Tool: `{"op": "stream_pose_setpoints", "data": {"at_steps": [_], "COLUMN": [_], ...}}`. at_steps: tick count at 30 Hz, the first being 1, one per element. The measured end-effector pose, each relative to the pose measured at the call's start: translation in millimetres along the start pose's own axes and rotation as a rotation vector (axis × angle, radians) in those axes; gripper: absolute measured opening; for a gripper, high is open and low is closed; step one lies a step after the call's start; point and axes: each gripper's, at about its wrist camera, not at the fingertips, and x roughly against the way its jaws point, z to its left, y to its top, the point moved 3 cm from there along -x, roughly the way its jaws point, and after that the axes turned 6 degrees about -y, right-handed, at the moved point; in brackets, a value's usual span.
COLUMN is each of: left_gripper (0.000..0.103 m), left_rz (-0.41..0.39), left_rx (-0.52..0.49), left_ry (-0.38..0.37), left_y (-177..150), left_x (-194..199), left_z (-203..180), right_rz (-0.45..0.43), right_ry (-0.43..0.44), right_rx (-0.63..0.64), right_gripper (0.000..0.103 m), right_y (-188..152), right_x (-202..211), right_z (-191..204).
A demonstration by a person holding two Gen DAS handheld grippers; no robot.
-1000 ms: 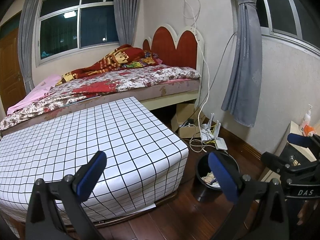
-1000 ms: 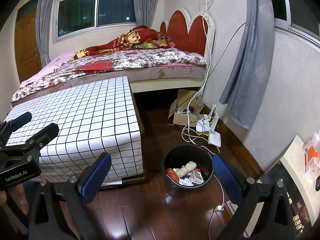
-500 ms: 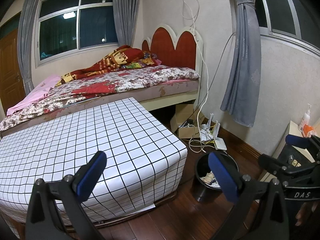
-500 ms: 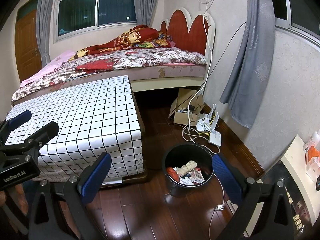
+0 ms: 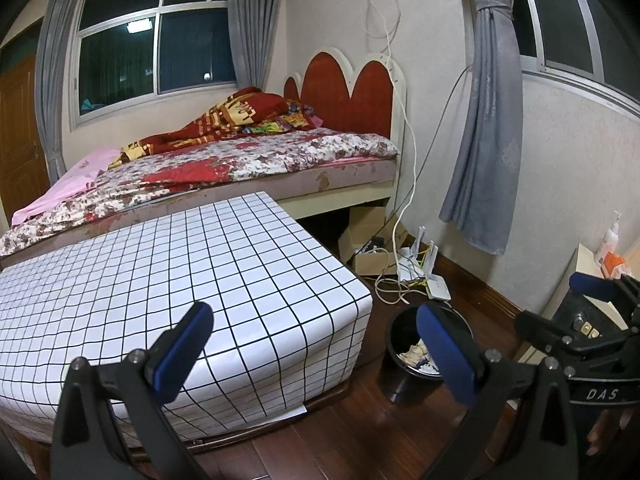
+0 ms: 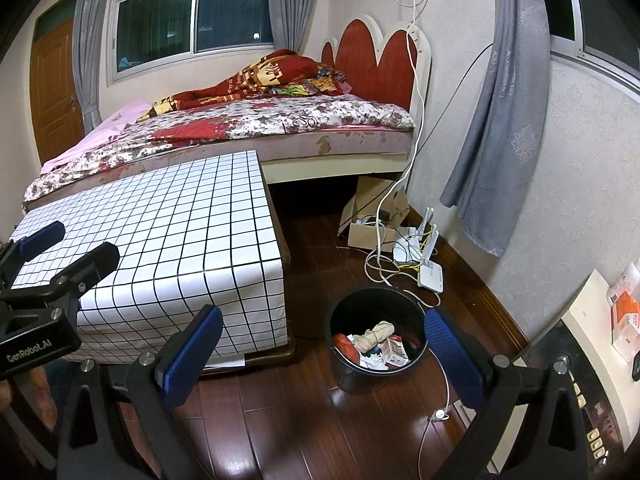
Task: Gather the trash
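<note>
Right wrist view gives us the clearest look at the black bin (image 6: 376, 334) — it stands on the dark wood floor (image 6: 304, 424), just beside the corner of the grid-patterned table (image 6: 160, 240) and near a tangle of white cables (image 6: 384, 264) by the wall. Inside it we see trash (image 6: 374, 346): a red piece, a pale knotted wad, crumpled white paper and a small printed carton. We hold the right gripper (image 6: 324, 350) above the floor with its jaws spread wide and nothing between them; the left gripper (image 5: 312, 350) hangs over the table's edge, likewise released and empty. We judge the contents light and soft — paper and wrappers that would crush under the pads and could slip out if pinched loosely. The bin looks like thin, stiff plastic, probably light even when loaded, with smooth walls that offer little friction. If we lift it, the rim seems the sensible place to pinch, one finger inside and one outside, on the side away from the cables. No loose trash shows on the table or floor.
</note>
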Motion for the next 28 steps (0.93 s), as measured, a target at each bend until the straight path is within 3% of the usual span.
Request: {"op": "stream_pose_setpoints", "data": {"at_steps": [28], "left_gripper": [0.102], "left_rz": [-0.003], "left_rx": [-0.033], "left_ry": [-0.045], "left_y": [1], "left_x": [-4], "left_z": [-6], "right_rz": [-0.007], "right_ry": [-0.010], "right_rx": [0.000], "right_gripper": [0.102], "right_y": [4], "right_x": [-1], "right_z": [-10]}}
